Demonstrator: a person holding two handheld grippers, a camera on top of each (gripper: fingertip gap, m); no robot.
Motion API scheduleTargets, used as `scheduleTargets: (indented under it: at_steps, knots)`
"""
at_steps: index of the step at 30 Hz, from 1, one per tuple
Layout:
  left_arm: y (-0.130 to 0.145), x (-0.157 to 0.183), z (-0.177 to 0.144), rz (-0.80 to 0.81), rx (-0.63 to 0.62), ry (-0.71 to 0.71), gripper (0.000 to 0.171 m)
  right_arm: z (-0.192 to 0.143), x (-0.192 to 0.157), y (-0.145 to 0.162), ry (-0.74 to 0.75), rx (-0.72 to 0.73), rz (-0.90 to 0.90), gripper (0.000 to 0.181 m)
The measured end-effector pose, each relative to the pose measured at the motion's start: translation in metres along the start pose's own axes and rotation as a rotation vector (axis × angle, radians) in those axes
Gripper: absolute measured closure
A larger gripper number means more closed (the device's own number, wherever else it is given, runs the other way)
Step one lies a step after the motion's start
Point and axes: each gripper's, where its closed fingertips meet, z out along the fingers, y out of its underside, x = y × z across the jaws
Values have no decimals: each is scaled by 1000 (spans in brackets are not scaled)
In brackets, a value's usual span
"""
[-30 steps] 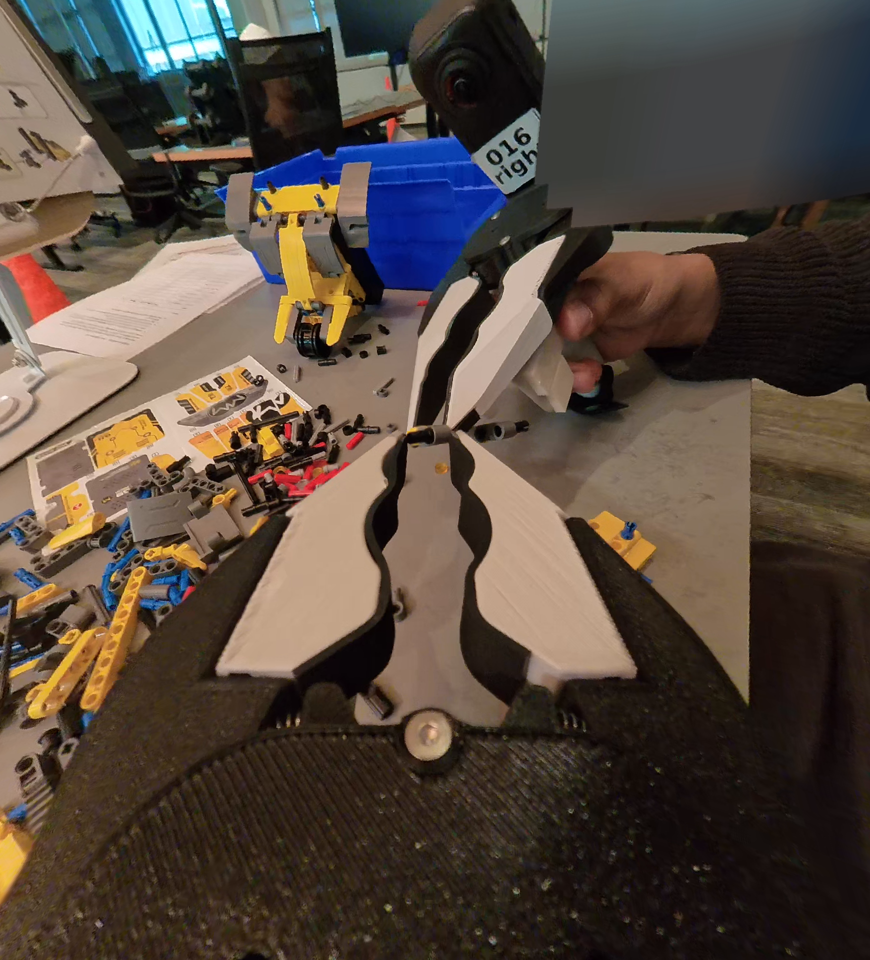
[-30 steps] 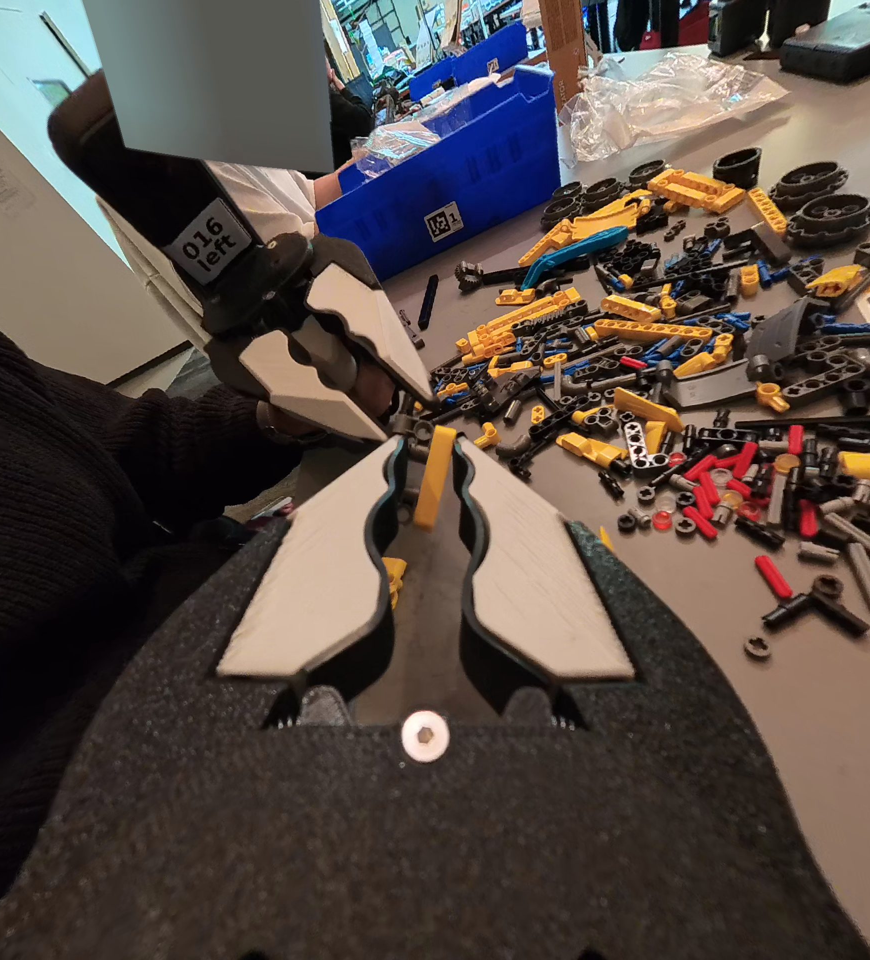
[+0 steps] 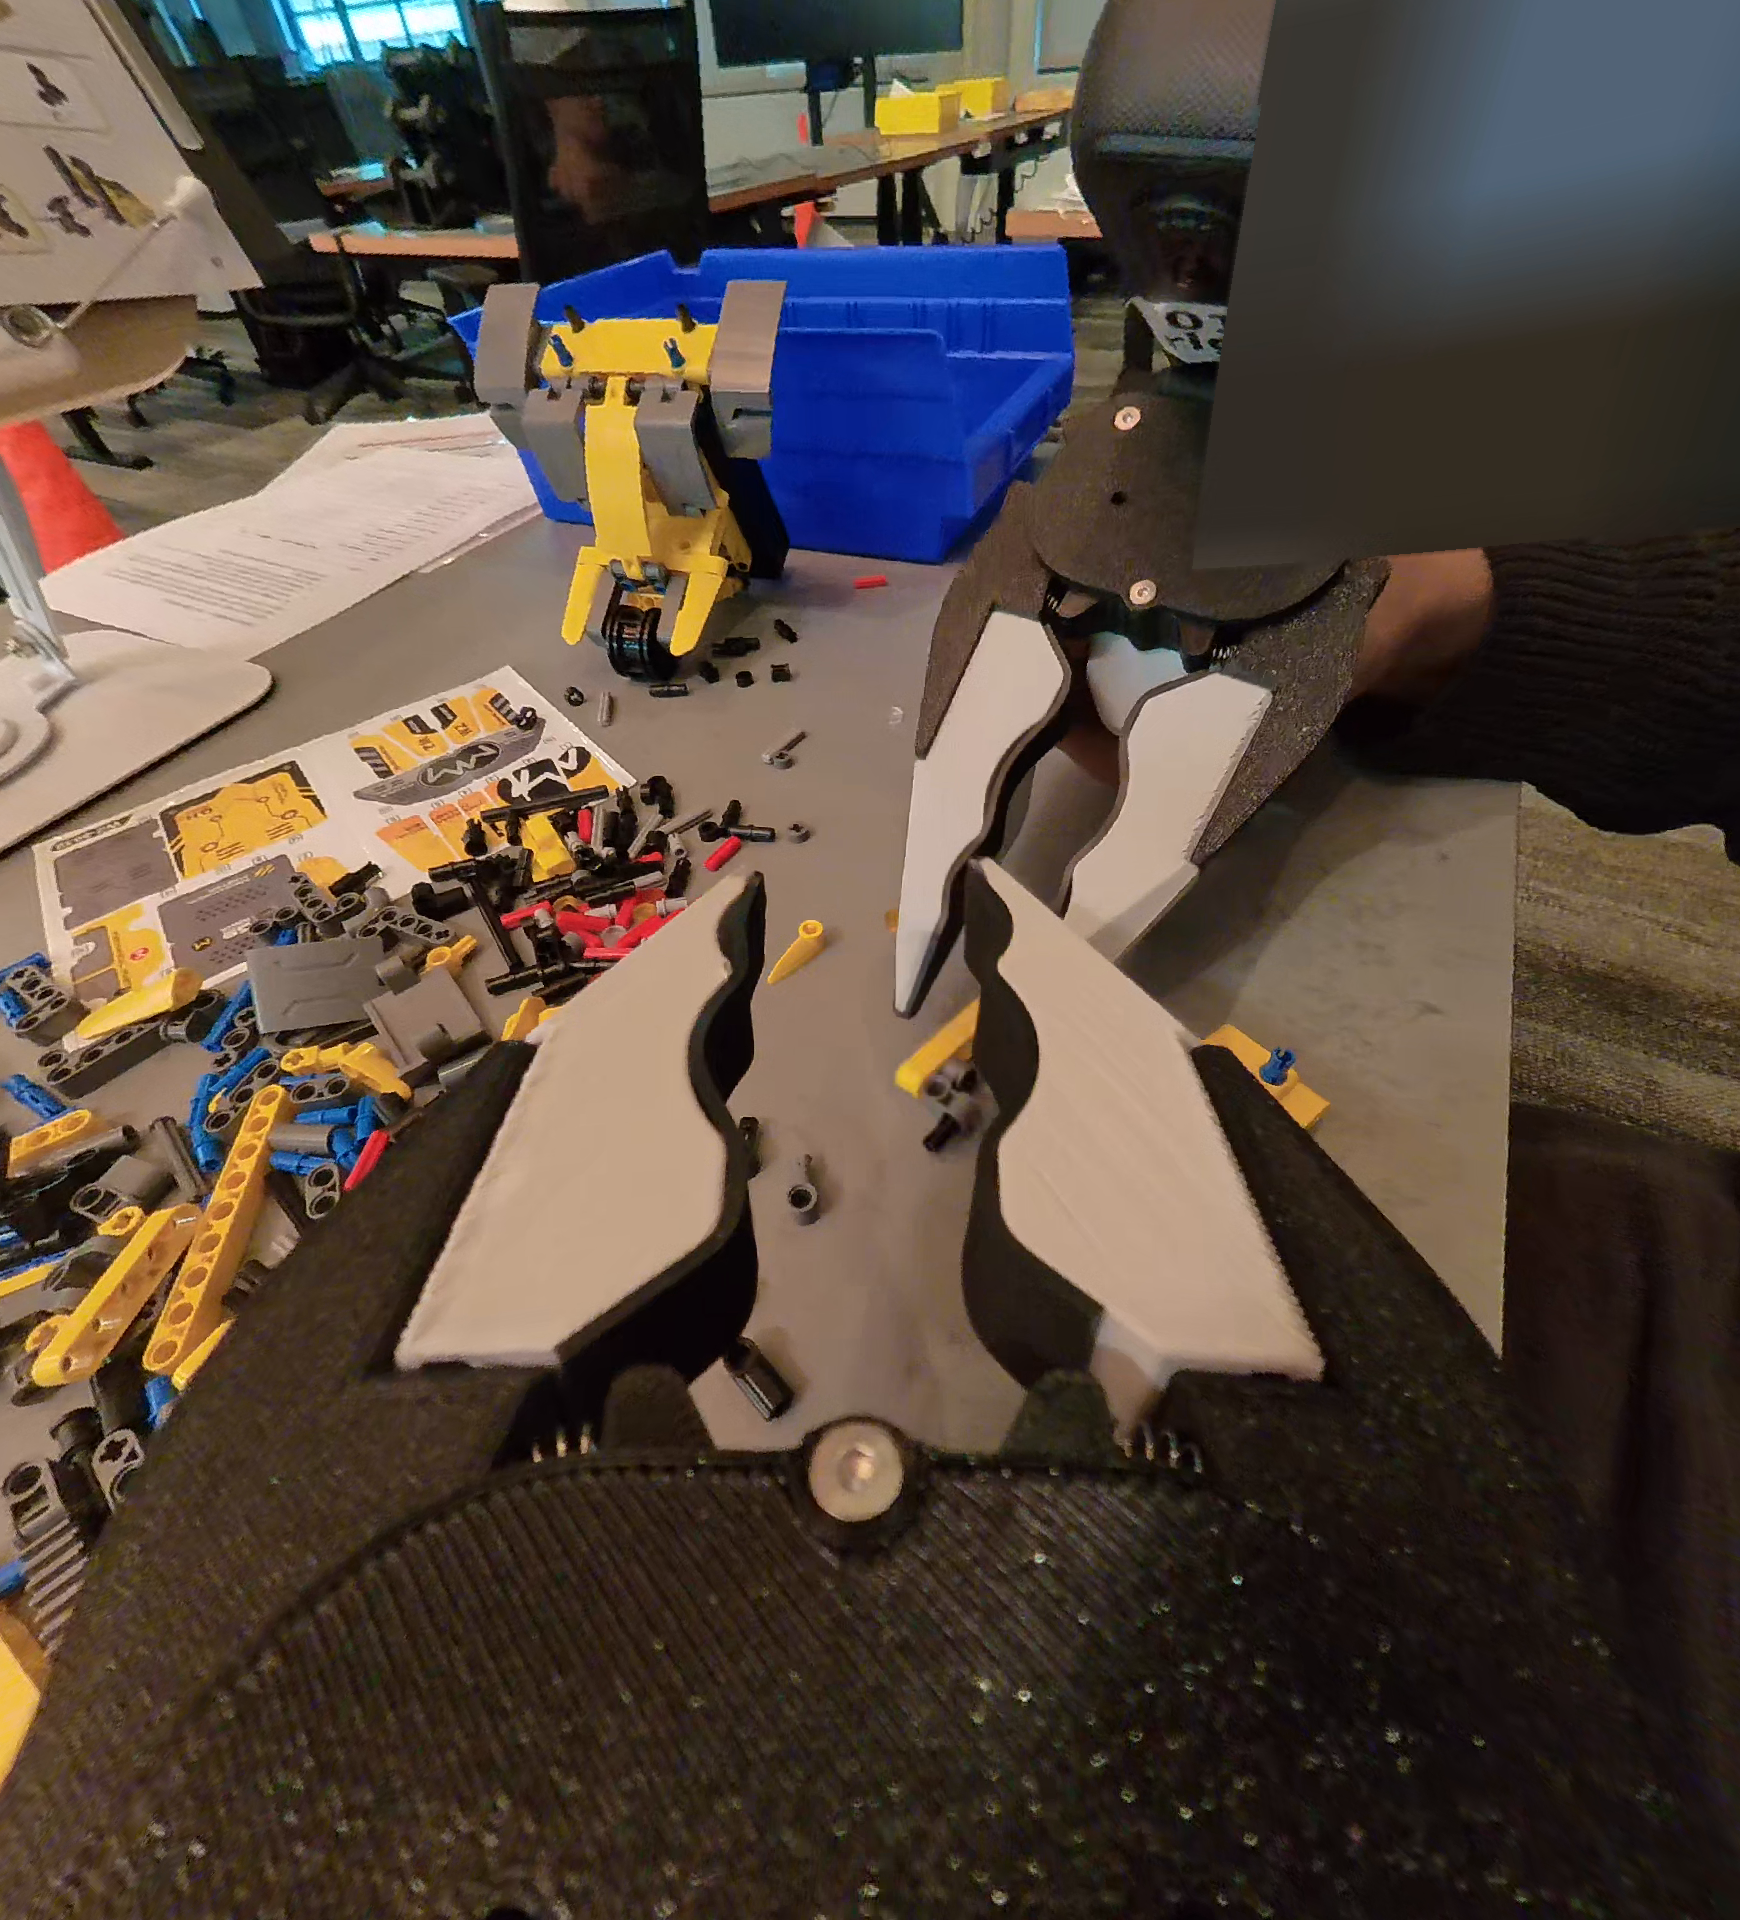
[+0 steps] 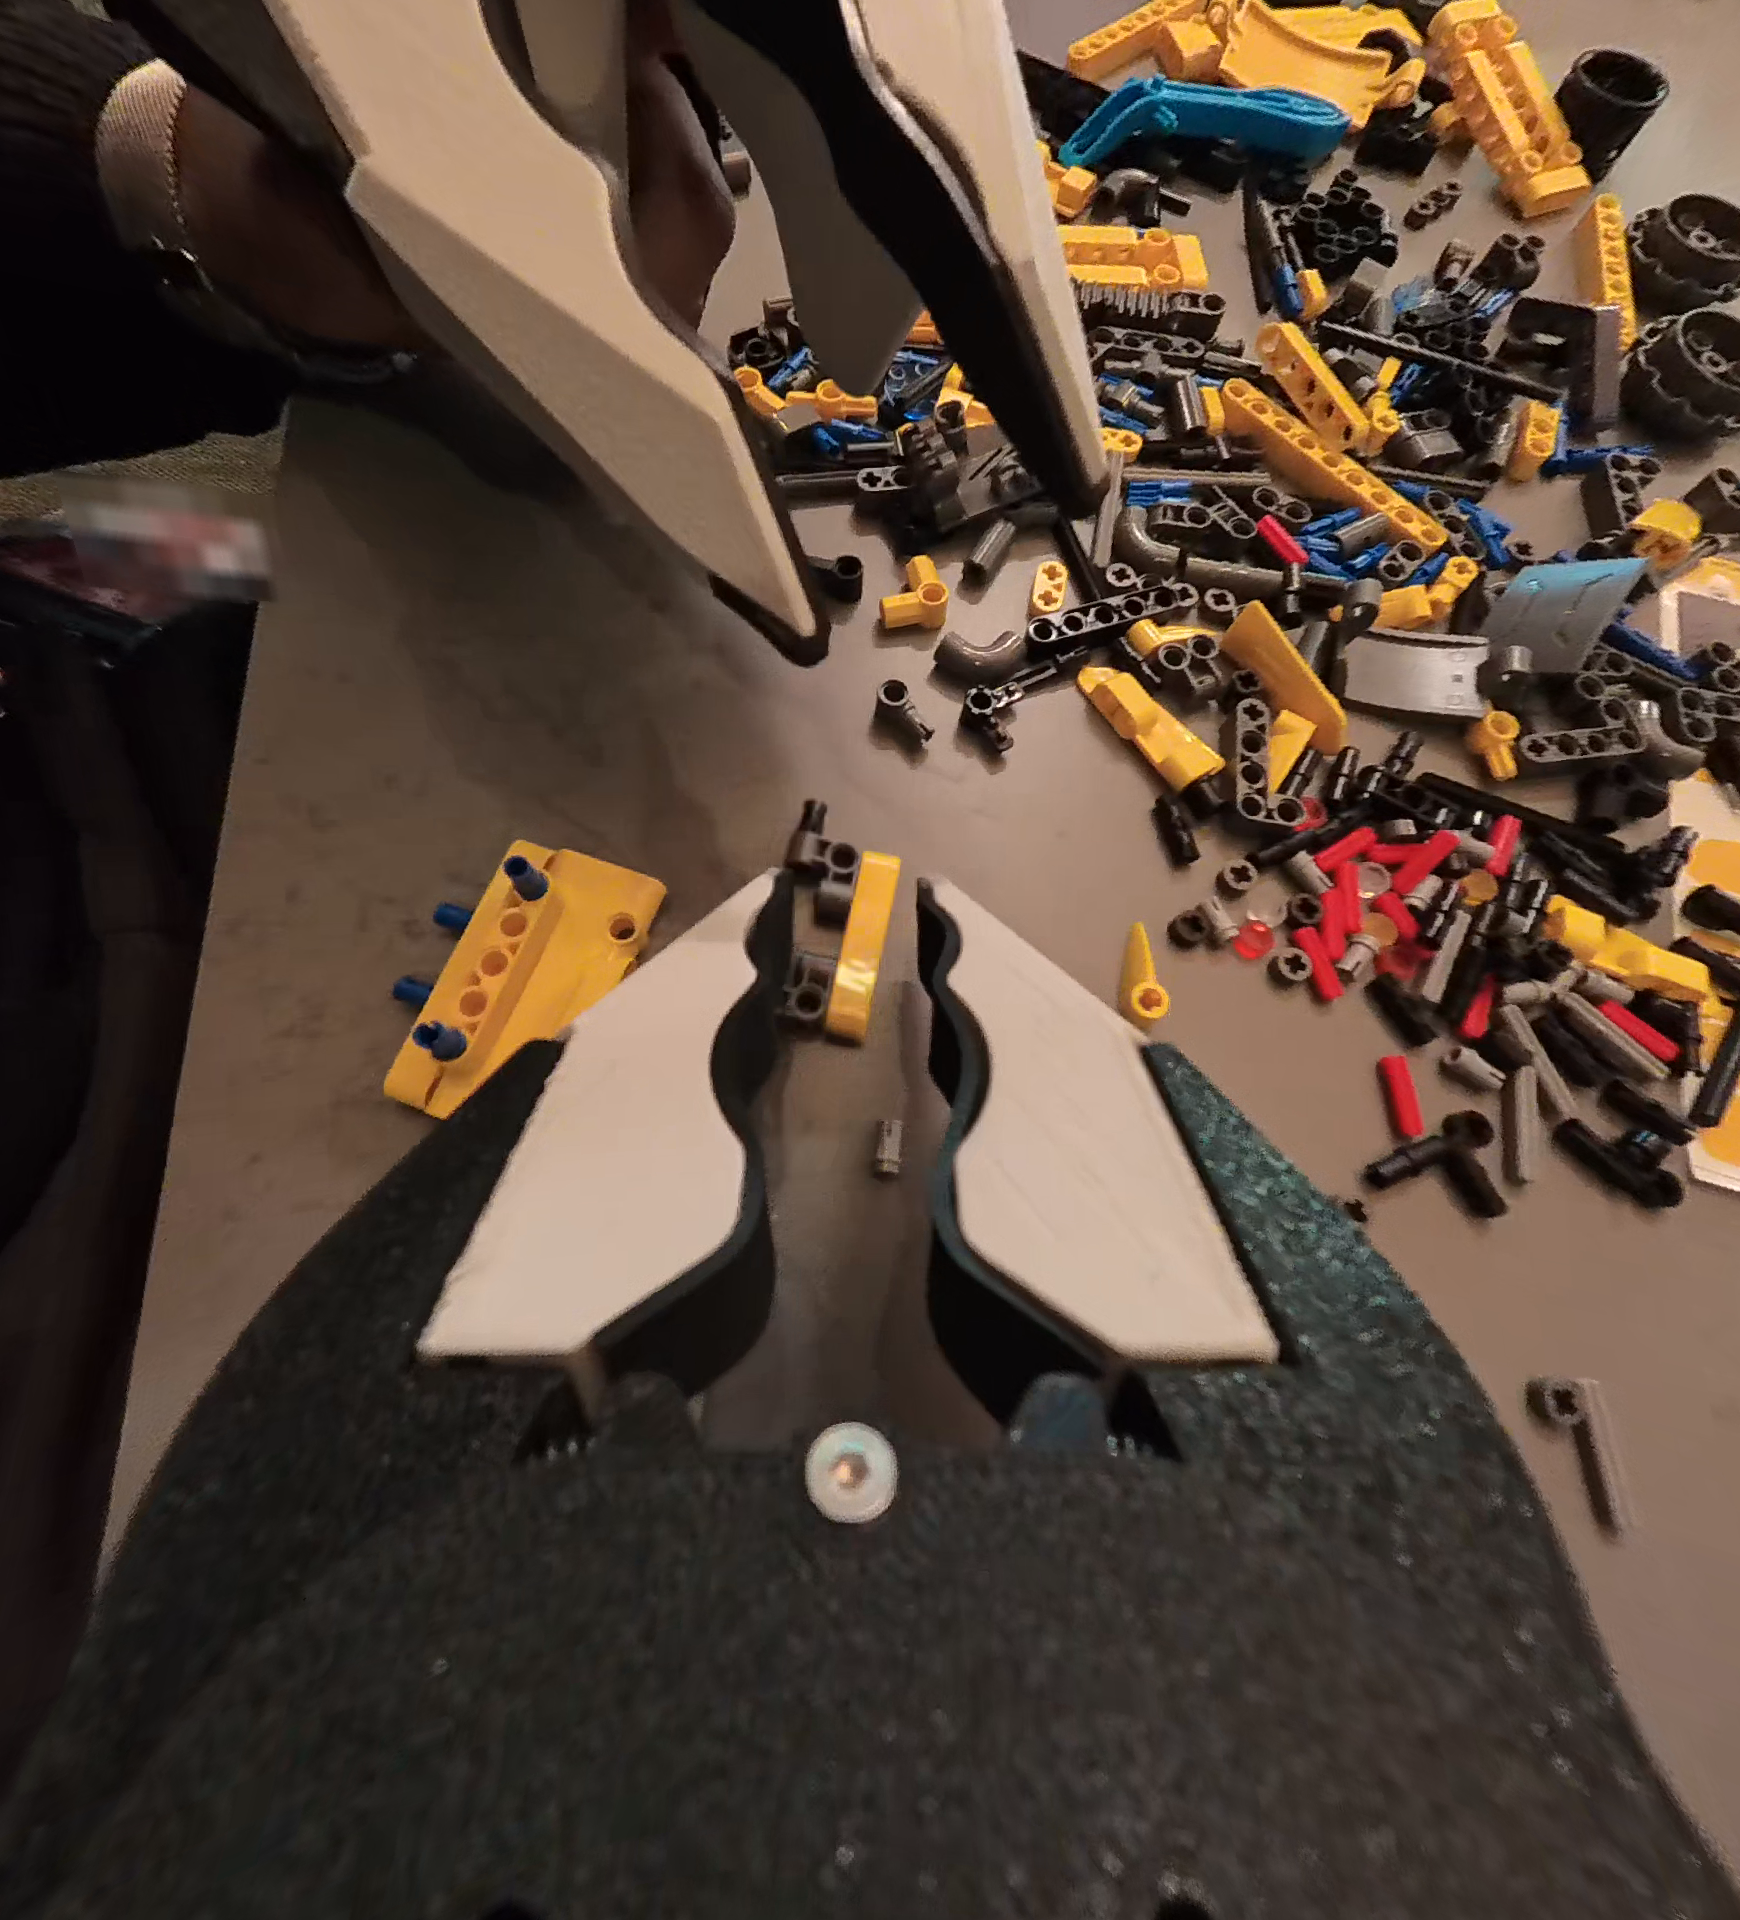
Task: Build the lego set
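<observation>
Grey surface (image 4: 533, 727) strewn with building pieces: the yellow beam assembly (image 4: 850, 945), gripped a second ago, now lies released between the parted right gripper (image 4: 845, 883) fingers, with the left gripper (image 3: 861, 883) likewise spread at twelve o'clock.

My left wrist camera looks forward across grey table (image 3: 1365, 935), close, toward blue bin (image 3: 897, 416). My right camera tilts steeply down, closer. Both share scattered parts (image 4: 1365, 520), opposing gripper.

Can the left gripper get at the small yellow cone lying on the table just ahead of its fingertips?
Probably yes. The left gripper is open, the yellow cone lies loose on bare table, and the right gripper sits off to its side.
</observation>
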Motion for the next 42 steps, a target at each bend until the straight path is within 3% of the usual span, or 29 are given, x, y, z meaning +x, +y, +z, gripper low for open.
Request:
scheduleTargets:
  at_steps: [5,12,16,22,25,28,30,34,37,38,42]
  knots:
    - [-1,-1,0,-8,4,-4,134,-4,3,-4,8,35,16,156]
    - [0,-1,0,-22,4,6,133,-35,40,-32,37,310,247,144]
    - [2,0,1,-6,-10,7,133,-47,57,-36,55,388,270,144]
    - [3,-2,2,-31,-18,10,129,-51,76,-35,-45,449,444,133]
    - [12,-3,9,-142,-169,90,115,-51,87,-42,-7,493,454,137]
    - [-20,-2,12,-176,-184,221,106,-62,101,-57,100,544,338,148]
    - [-37,-27,21,-118,-153,198,106,-76,119,-70,186,573,286,153]
    - [-23,-74,48,-75,-234,155,110,-104,148,-94,260,686,272,153]
    - [-11,-82,55,-47,-210,158,121,-106,154,-86,286,727,270,157]
    - [-5,-83,53,-48,-208,159,128,-103,151,-81,260,721,284,157]
    - [-8,-77,42,-81,-165,195,131,-98,135,-82,127,745,356,157]
